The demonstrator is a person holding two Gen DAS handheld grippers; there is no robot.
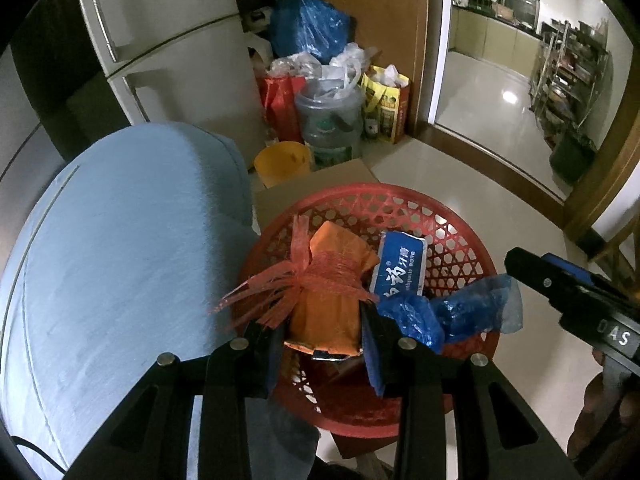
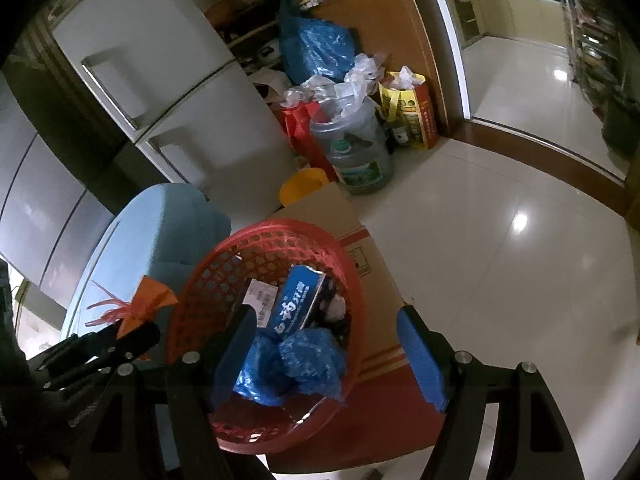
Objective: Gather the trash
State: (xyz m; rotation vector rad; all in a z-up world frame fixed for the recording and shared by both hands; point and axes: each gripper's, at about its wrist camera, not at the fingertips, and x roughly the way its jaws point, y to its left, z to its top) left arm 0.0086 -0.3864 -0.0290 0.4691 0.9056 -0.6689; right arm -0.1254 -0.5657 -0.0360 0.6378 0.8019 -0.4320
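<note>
Right now we have the orange packet (image 1: 328, 312), tied round with a strip of red mesh netting (image 1: 280, 288), clamped between the pads of our left hand-held gripper (image 1: 324, 344), whose jaws are closed as far as the packet lets them. It hangs over the near-left part of the red basket (image 1: 404, 196), just above the rim on that side, not yet released.

Inside the basket lie a blue toothpaste box (image 1: 400, 264) and crumpled blue plastic (image 1: 448, 312), both toward the basket's right half. Our right hand-held gripper (image 2: 324, 344) hovers over the basket's right side with its jaws standing about half open and nothing pressed between them; the blue plastic sits below the gap.

We judge the main risk to be an early release: the packet is close to the basket's left rim, so letting go here could tip it onto the blue table (image 1: 120, 240) beside the basket instead of inside. The loose mesh fringe could also snag on a pad or on the basket's lattice and drag the packet back out as we withdraw. The basket appears to rest on a cardboard box (image 2: 368, 264) rather than the floor, so a knock from either gripper could shift or upset it and spill what is already collected.
</note>
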